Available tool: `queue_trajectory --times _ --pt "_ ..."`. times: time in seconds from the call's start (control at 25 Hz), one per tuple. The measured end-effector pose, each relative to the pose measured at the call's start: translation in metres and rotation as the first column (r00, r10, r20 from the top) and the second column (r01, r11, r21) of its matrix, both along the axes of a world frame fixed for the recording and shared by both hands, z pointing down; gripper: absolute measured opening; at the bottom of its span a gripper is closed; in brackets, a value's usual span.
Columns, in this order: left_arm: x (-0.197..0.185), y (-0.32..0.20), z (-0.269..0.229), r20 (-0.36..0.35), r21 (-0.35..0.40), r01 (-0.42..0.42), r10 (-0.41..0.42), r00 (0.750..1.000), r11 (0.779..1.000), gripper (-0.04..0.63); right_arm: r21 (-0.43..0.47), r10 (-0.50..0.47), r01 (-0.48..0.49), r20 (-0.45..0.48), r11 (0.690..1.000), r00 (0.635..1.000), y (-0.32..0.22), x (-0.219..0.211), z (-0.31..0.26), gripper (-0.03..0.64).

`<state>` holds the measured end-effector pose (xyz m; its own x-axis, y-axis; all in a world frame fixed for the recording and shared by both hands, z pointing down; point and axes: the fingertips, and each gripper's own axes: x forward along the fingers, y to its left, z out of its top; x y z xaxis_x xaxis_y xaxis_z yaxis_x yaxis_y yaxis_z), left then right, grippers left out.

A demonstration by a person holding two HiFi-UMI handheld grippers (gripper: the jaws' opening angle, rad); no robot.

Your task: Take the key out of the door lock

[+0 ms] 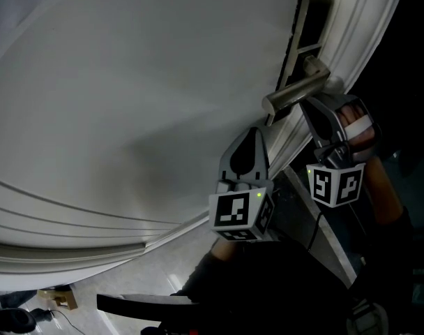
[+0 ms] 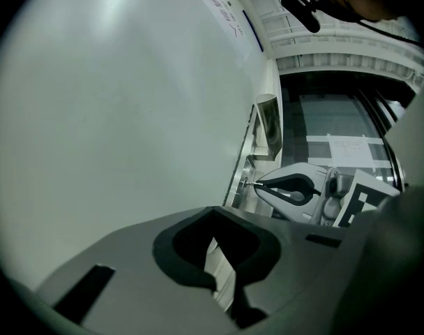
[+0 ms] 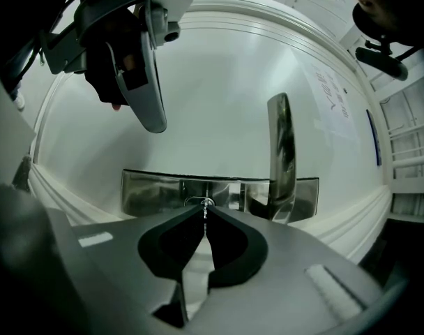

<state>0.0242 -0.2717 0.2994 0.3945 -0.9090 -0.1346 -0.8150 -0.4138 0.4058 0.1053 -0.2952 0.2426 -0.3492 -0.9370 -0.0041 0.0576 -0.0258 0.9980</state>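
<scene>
I am looking along the right tongs [image 3: 205, 213] and seeing their jaws pressed together on the key [image 3: 205, 205], a thin sliver of metal pinched right at their tips. The key is sitting in the lock [image 3: 196, 202], directly ahead of those tips, with the round keyhole showing just behind them. The lock is lying in a shiny metal plate [image 3: 153, 190] that is running across the view beyond the right tongs. The handle [image 3: 280, 149] is sticking out of that same plate just to the right of the tips. All of this is sitting on a white door [image 3: 226, 75], which is filling the view past the tongs.

I am holding the left tongs [image 2: 212, 211] off to the side of the lock, apart from it, with their jaws closed tip to tip and nothing between them. They are pointing along the bare face of the door, and from their camera I am seeing the right tongs ahead and to the right, nosed up against the plate. From the head camera the left tongs are hanging below and left of the handle. The right tongs are reaching in just under it, with a hand [image 1: 357, 128] wrapped round their grip
</scene>
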Motion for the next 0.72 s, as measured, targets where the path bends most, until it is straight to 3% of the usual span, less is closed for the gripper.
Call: queue_trajectory --times 0.72 --pt "0.0018 -0.0010 -0.0059 -0.003 0.008 -0.008 0.008 1.000 1.000 0.000 0.010 -0.012 0.012 -0.036 1.000 0.999 0.0008 0.0005 0.0007 0.011"
